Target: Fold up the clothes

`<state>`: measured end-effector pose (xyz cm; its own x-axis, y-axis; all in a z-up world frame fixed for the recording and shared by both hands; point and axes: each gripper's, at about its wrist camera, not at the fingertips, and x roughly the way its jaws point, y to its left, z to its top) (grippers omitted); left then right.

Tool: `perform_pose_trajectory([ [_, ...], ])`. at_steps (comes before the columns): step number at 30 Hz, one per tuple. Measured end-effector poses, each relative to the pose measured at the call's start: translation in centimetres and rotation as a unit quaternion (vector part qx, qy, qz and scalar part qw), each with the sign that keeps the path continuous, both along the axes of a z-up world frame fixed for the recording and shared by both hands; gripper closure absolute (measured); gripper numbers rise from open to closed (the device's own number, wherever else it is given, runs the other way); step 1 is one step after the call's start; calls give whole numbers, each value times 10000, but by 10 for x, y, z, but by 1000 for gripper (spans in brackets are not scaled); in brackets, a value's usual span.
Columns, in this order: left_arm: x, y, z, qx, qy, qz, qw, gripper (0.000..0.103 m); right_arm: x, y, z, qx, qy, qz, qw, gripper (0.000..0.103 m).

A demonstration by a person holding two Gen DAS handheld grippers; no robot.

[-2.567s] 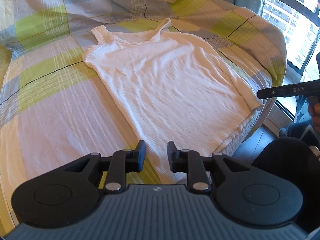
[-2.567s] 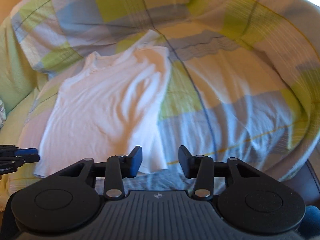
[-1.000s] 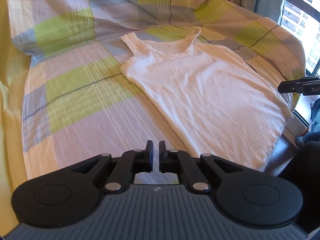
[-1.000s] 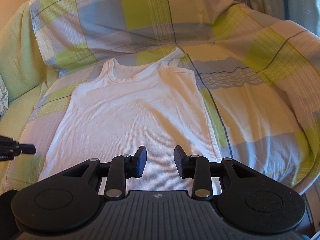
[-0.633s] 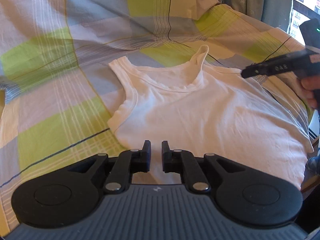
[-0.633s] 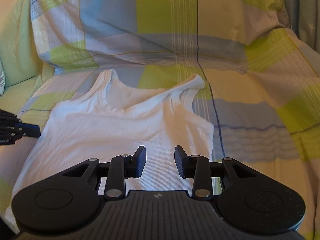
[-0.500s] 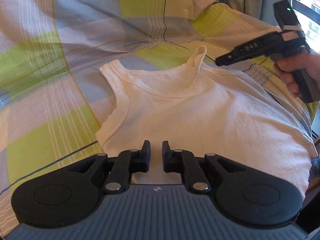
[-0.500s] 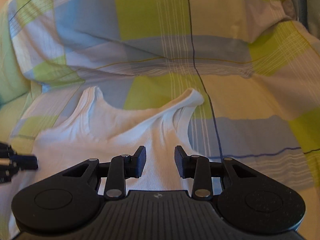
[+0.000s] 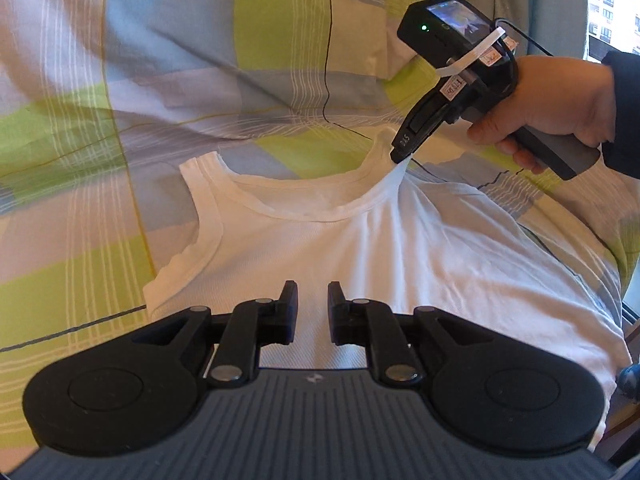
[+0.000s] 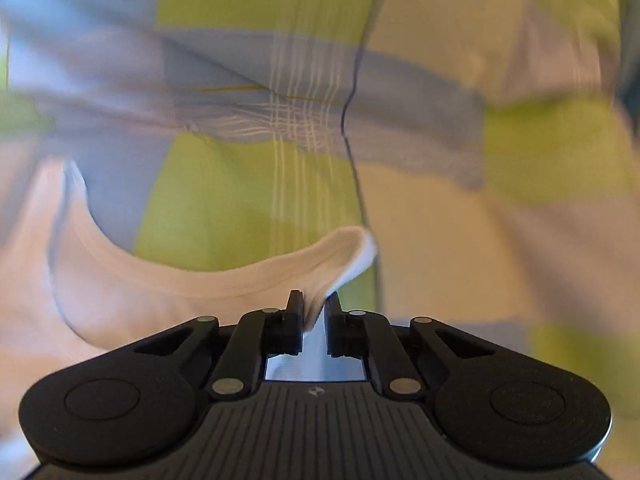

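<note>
Small white labels [image 9: 452, 89] on the right hand-held gripper [image 9: 401, 155] stay illegible.

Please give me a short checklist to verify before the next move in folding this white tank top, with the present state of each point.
1. Right gripper shut on a shoulder strap of the white tank top, jaws having just been closing: ok.
2. Left gripper holds cloth: not ok, nothing between its pads.
3. Other strap lies free on the checked cover: ok.
4. Top lies flat: ok.
5. Hem free: cannot tell.
</note>
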<state>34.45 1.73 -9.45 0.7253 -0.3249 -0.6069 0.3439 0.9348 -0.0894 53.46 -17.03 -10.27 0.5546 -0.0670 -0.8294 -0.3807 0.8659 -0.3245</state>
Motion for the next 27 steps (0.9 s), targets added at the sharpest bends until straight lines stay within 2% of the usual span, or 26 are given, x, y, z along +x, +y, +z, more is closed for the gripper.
perform_pose_trajectory([
  [2, 1, 3, -3, -24, 20, 24, 10000, 92, 0, 15, -10, -308, 81, 275, 9991, 93],
  [3, 1, 5, -4, -10, 12, 52, 10000, 92, 1, 15, -11, -95, 104, 299, 9995, 87],
  [4, 1, 8, -4, -32, -8, 90, 10000, 92, 3, 11, -8, 339, 104, 245, 9991, 77],
  [5, 1, 11, -4, -79, -26, 133, 9999, 92, 4, 7, -5, 773, 103, 191, 9968, 72],
  [7, 2, 16, -5, -154, -54, 202, 9997, 91, 5, -15, 10, 1961, -81, -38, 9805, 53],
  [9, 2, 17, -7, -166, -58, 232, 9996, 91, 3, -42, 24, 2760, -455, -199, 9599, 51],
  [11, 2, 17, -9, -173, -53, 257, 9995, 91, 2, -67, 31, 3062, -740, -340, 9485, 51],
  [12, 2, 17, -10, -175, -53, 267, 9995, 91, 2, -76, 30, 3070, -794, -414, 9475, 50],
  [14, 2, 15, -11, -168, -73, 251, 9995, 90, 5, -85, 20, 2831, -697, -421, 9556, 51],
  [15, 2, 15, -11, -155, -86, 246, 9995, 89, 6, -87, 12, 2720, -626, -380, 9595, 52],
  [18, 3, 13, -13, -125, -110, 241, 9996, 89, 14, -90, -4, 2822, -463, -308, 9578, 69],
  [21, 3, 13, -14, -124, -128, 240, 9996, 89, 26, -89, -13, 3182, -246, -307, 9472, 70],
  [24, 3, 12, -15, -99, -157, 233, 9996, 89, 37, -79, -19, 3113, -95, -196, 9501, 69],
  [25, 3, 12, -15, -88, -170, 230, 9996, 89, 37, -78, -18, 3100, -145, -215, 9504, 72],
  [26, 2, 12, -14, -80, -182, 229, 9995, 89, 37, -78, -16, 3088, -195, -235, 9506, 79],
  [27, 2, 12, -14, -84, -189, 236, 9995, 89, 36, -79, -14, 3065, -253, -261, 9512, 103],
])
